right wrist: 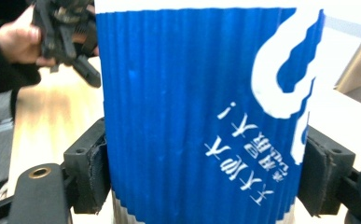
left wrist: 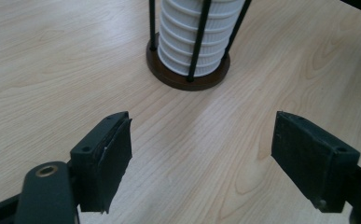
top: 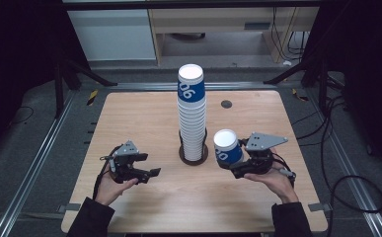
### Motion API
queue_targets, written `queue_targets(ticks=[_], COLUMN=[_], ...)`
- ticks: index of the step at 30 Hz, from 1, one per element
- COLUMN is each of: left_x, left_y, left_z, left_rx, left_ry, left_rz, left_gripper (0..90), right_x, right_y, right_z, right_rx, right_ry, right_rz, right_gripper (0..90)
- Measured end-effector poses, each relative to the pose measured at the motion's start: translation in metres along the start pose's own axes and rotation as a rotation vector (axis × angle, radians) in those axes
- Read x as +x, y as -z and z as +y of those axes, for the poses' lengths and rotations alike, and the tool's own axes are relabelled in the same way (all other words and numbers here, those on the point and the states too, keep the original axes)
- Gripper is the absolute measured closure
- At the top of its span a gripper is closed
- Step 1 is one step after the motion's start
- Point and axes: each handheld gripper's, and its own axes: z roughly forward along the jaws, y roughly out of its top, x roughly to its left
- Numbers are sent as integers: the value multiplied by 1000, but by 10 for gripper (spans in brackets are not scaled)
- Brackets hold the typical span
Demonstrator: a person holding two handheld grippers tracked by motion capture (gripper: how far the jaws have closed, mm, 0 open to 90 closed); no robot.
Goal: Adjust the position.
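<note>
On the wooden worktop (top: 144, 123) the right tongs (top: 234, 168) grip a blue paper cup (top: 227, 147) around its ribbed side, one black jaw pressed against each flank of it. In the high view the cup is upright with its white inside showing at the top, held just to the right of the cup holder and toward the near edge of the worktop. In the right gripper view the cup (right wrist: 201, 116) stands between the two jaws, its blue sleeve bearing white lettering and a white figure.

A tall stack of cups (top: 192, 113) stands in the middle of the worktop, inside a round dark base (top: 193, 155) with thin black rods rising around it. The top cup of the stack is blue with a white number on it, and the white ribbed rims of the others are below it.

The left tongs (top: 146, 170) are to the left of the stack, well apart from it, spread wide with nothing between the jaws. In the left gripper view they (left wrist: 201, 154) point across bare wood toward the base (left wrist: 187, 77) and the lower part of the stack (left wrist: 197, 32).
</note>
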Motion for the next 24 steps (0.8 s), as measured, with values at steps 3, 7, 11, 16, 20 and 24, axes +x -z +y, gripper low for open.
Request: queue_targets(ticks=[3,7,11,16,20,24], left_x=[-4,-11,-18,-25,-30,-34], left_y=[0,-1,-3,-5,-8,-10], left_z=[2,5,6,8,9,9], left_rx=[6,17,24,42,47,58], left_ry=[-24,-55,-77,-114,-130,-151], left_rz=[-18,-46,-74,-108,-137,-158], left_gripper=[196,195,192,189,189,188], right_x=[3,9,16,20,21,25], right_y=[-5,-19,-29,-41,-50,-59], right_z=[-2,-5,-7,-12,-17,-19], right_rx=[31,96,132,179,214,244], right_ry=[25,77,107,123,125,135], right_rz=[24,96,157,210,243,277], right_gripper=[200,200,200,200,201,201])
